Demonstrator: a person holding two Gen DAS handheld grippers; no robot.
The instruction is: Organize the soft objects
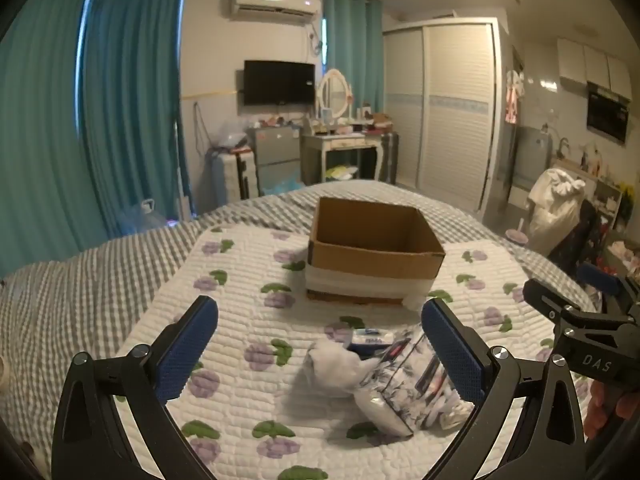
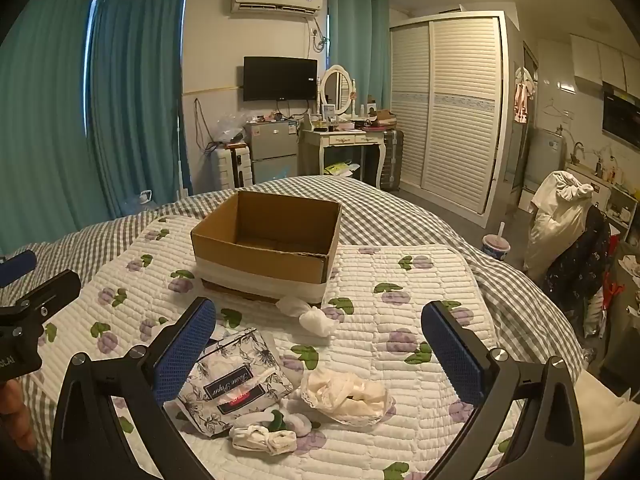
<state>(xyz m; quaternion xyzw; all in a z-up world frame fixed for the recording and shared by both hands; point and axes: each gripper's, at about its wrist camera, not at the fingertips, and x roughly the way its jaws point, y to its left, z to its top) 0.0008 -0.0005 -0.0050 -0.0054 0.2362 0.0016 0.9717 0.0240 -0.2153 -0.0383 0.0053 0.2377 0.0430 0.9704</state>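
An open cardboard box (image 1: 376, 248) (image 2: 268, 240) stands empty on a white quilt with purple flowers. In front of it lie soft items: a floral tissue pack (image 2: 236, 380) (image 1: 404, 384), a cream frilly cloth (image 2: 344, 394), a small white rolled sock (image 2: 266, 438) and a crumpled white cloth (image 2: 312, 314) (image 1: 336, 364). My left gripper (image 1: 320, 344) is open above the white cloth and tissue pack, touching nothing. My right gripper (image 2: 320, 344) is open over the tissue pack and cream cloth, holding nothing.
The quilt (image 1: 240, 280) lies on a grey checked bed cover (image 2: 400, 208). Beyond the bed stand a dressing table (image 2: 344, 140), a small fridge (image 2: 272, 148) and a louvred wardrobe (image 2: 452, 112). A drink cup (image 2: 496, 246) and a clothes-draped chair (image 2: 568, 224) are at the right.
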